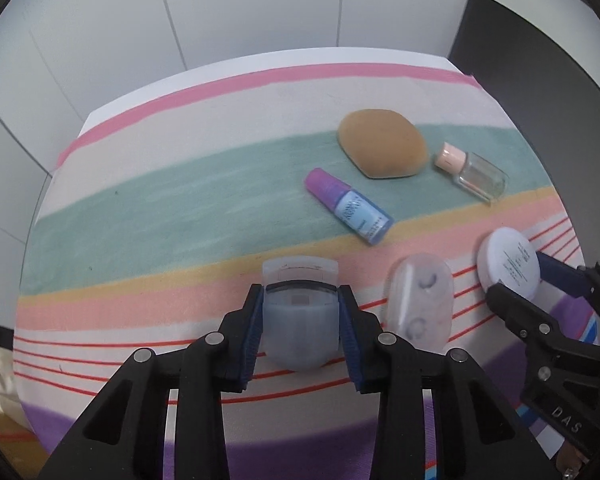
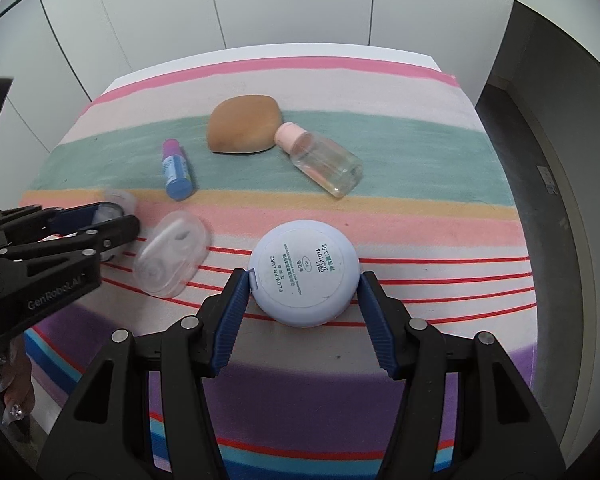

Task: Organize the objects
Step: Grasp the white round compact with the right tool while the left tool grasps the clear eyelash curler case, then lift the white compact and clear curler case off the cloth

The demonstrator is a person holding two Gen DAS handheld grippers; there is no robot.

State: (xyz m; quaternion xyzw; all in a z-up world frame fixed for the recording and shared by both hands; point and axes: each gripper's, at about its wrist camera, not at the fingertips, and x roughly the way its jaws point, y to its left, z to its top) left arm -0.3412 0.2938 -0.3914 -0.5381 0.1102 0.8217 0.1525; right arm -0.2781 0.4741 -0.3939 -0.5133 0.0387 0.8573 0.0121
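Both grabs look made, the left gripper (image 1: 300, 320) clamping a translucent case (image 1: 299, 320) and the right gripper (image 2: 304, 292) pinching the round compact (image 2: 304, 272), while the items ahead of them, a purple-capped tube (image 1: 348, 206), a tan sponge (image 1: 382, 143) and a clear bottle (image 1: 472, 172), lie unsorted.

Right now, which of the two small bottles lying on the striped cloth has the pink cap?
The clear bottle, its pink cap touching the brown sponge. The other, the blue-labelled bottle, has a purple cap and lies apart, to the sponge's left.

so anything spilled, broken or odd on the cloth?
Nothing spilled or broken. The clear bottle and blue bottle lie on their sides, caps on. The left gripper clamps a clear case; the right gripper clamps a compact.
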